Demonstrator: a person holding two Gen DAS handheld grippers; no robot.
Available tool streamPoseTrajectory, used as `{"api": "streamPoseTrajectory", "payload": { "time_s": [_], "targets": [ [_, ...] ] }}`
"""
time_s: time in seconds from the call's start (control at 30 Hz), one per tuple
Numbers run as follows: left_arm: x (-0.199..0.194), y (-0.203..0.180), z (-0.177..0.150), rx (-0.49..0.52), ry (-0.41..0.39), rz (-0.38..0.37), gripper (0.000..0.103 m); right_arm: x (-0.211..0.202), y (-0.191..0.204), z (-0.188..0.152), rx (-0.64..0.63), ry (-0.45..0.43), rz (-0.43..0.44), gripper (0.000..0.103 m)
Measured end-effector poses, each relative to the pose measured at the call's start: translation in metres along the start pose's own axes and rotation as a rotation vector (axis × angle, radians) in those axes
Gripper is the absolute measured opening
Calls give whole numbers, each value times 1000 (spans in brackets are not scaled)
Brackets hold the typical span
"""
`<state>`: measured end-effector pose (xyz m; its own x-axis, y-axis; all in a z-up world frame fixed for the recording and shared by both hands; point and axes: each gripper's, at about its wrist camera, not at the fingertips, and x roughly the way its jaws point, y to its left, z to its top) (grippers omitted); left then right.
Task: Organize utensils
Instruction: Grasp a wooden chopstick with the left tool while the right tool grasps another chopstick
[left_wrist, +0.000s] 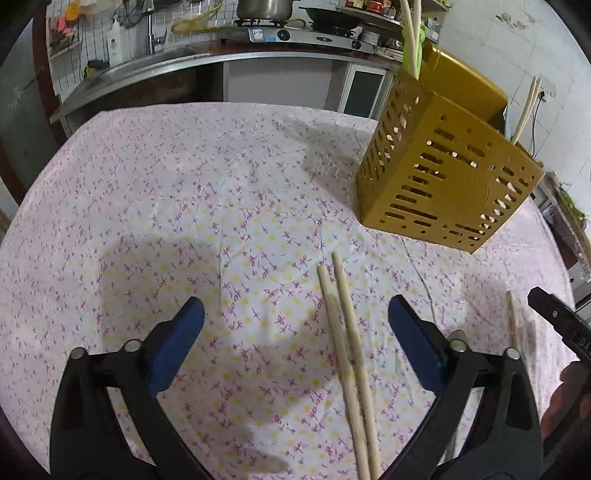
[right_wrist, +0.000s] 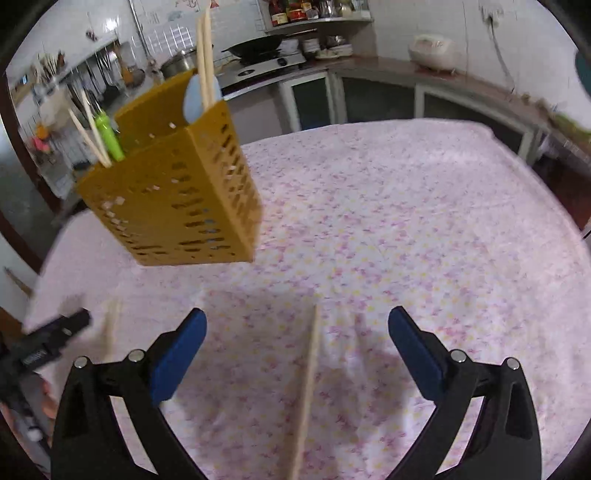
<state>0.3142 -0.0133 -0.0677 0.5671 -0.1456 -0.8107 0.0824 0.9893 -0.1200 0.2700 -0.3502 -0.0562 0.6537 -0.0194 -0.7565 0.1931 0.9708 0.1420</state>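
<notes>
While both sets of jaws stand wide apart w/ nothing clamped, the left gripper (left_wrist: 295, 332) hangs over a pair of wooden chopsticks (left_wrist: 349, 354) lying side by side on the counter's floral cloth (left_wrist: 184, 206), just in front of the yellow slotted utensil holder (left_wrist: 443, 184). Pair sits between the blue pads (left_wrist: 177, 343), nearer the right-hand one, touching neither. Right gripper (right_wrist: 297, 343) hovers over a single chopstick (right_wrist: 308, 387), also in front of the holder (right_wrist: 173, 199), between its pads but not gripped. Holder stands upright on the cloth and already carries several chopsticks (right_wrist: 205, 55), a green-handled utensil (right_wrist: 109, 136) & what looks like a pale-blue spoon (right_wrist: 194, 99), though the right wrist view is blurred. Behind the holder, a kitchen worktop w/ a gas stove (left_wrist: 303, 33), steel pot (left_wrist: 264, 9) & wok (left_wrist: 332, 14).
</notes>
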Motion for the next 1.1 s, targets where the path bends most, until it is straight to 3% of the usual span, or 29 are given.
{"api": "streamPoseTrajectory", "payload": {
  "time_s": [0.03, 0.1, 0.17, 0.23, 0.33, 0.37, 0.7, 1.1],
  "targets": [
    [2, -2, -1, 12, 0, 13, 88, 2, 2, -1, -24, -1, -33, 93],
    [6, -4, -2, 20, 9, 14, 81, 6, 5, -4, -61, 8, -83, 75],
    [13, -6, -4, 26, 28, 15, 69, 15, 6, -9, -71, 55, -88, 42],
    [18, -7, -5, 38, 46, 24, 55, 23, 5, -12, -73, 90, -79, 32],
    [22, -9, -6, 44, 50, 30, 54, 25, 7, -17, -93, 93, -101, 24],
    [21, -10, -6, 50, 50, 33, 53, 25, 8, -18, -98, 93, -104, 17],
    [27, -32, -1, 131, 79, 57, 30, 26, 11, -22, -114, 129, -105, 14],
    [26, -32, -2, 156, 80, 33, 24, 28, 8, -23, -114, 125, -111, 14]
  ]
}}
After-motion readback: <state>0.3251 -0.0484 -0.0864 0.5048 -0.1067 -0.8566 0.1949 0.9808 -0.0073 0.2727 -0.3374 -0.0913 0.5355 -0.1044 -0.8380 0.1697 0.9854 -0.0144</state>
